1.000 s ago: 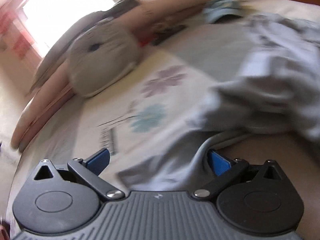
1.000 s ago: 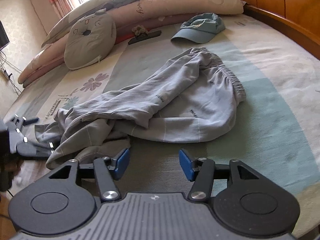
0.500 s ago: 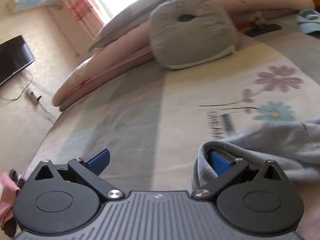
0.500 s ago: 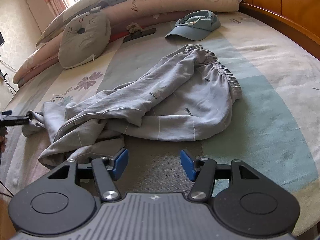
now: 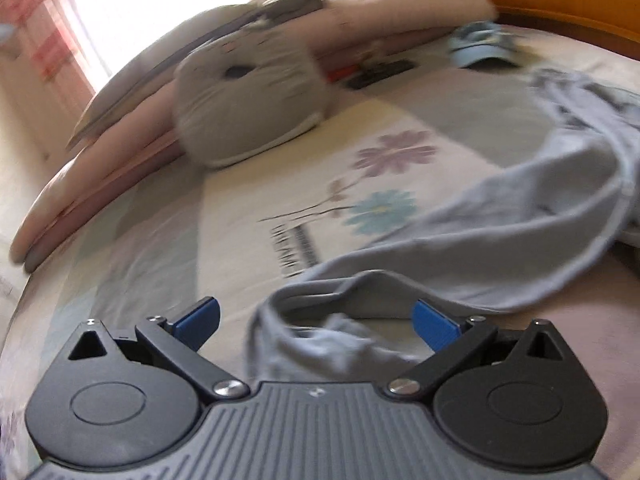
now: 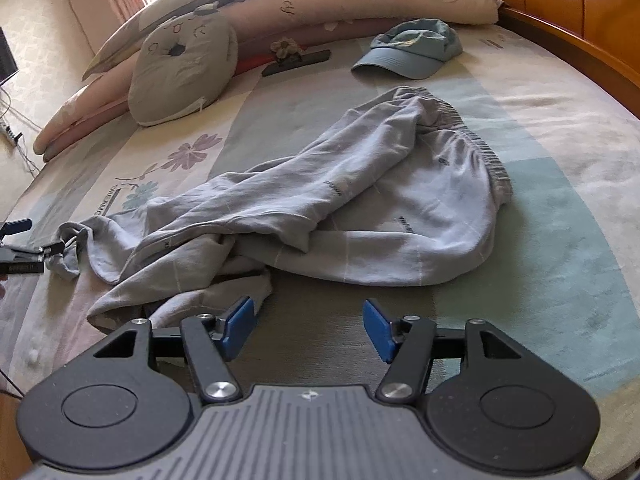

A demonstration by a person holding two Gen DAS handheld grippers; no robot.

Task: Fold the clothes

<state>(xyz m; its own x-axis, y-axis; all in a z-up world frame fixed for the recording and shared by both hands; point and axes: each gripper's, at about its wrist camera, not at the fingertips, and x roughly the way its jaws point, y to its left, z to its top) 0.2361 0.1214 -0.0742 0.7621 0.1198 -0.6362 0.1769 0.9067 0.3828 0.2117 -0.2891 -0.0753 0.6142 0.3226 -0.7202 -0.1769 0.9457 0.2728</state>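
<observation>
Trousers (image 6: 360,200) lie crumpled mid-bed, below the cap (image 6: 412,48); no fold made yet. My left tongs (image 5: 316,320) stand wide around a cuff, unpinched. Right tongs (image 6: 308,326) opening, empty.

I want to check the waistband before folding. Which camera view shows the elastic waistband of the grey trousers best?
The right wrist view: the gathered waistband lies sharp and unobstructed at the far right end of the grey trousers. The left wrist view is blurred by motion and shows mainly a trouser leg and its hem; no waistband can be told there.
</observation>
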